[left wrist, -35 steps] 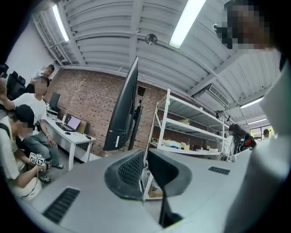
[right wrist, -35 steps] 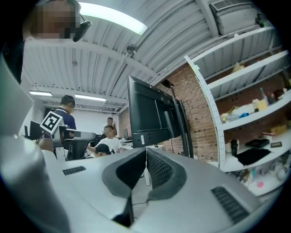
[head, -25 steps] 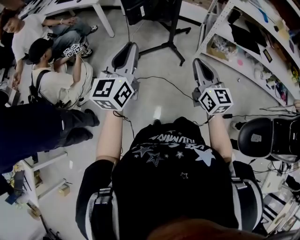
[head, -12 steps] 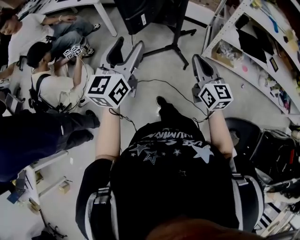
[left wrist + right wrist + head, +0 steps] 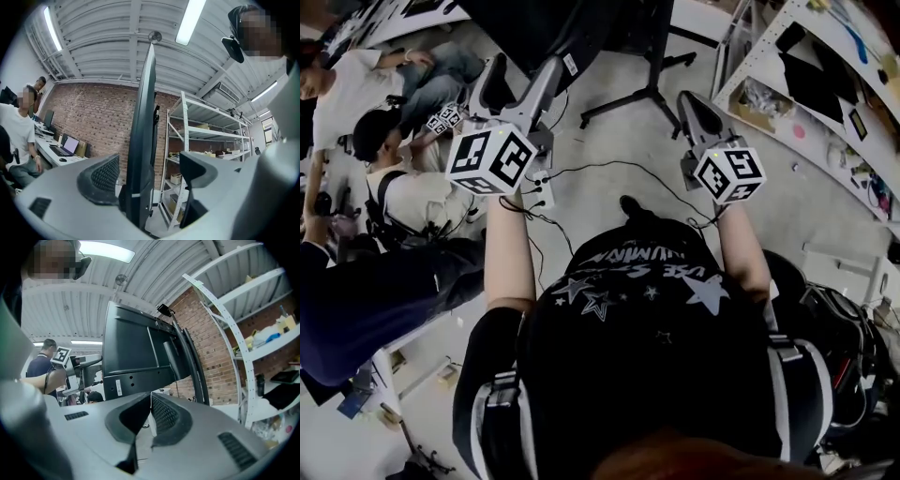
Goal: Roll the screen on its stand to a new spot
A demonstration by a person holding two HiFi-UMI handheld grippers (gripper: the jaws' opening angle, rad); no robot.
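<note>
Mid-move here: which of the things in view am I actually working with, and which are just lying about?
Job:
- big black flat screen on its black legged stand
- left gripper: fingers have just been opening, screen's edge between them, untouched
- right gripper: shut, empty

Lying about:
- white metal shelving
- open laptop
- seated person in white shirt

white shelving (image 5: 205, 131), brick wall (image 5: 93, 122), seated people (image 5: 398, 183), cable (image 5: 623, 167) across floor

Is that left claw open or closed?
Open: the left gripper has just been opening; its jaws stand apart, with the screen edge-on between them.
</note>
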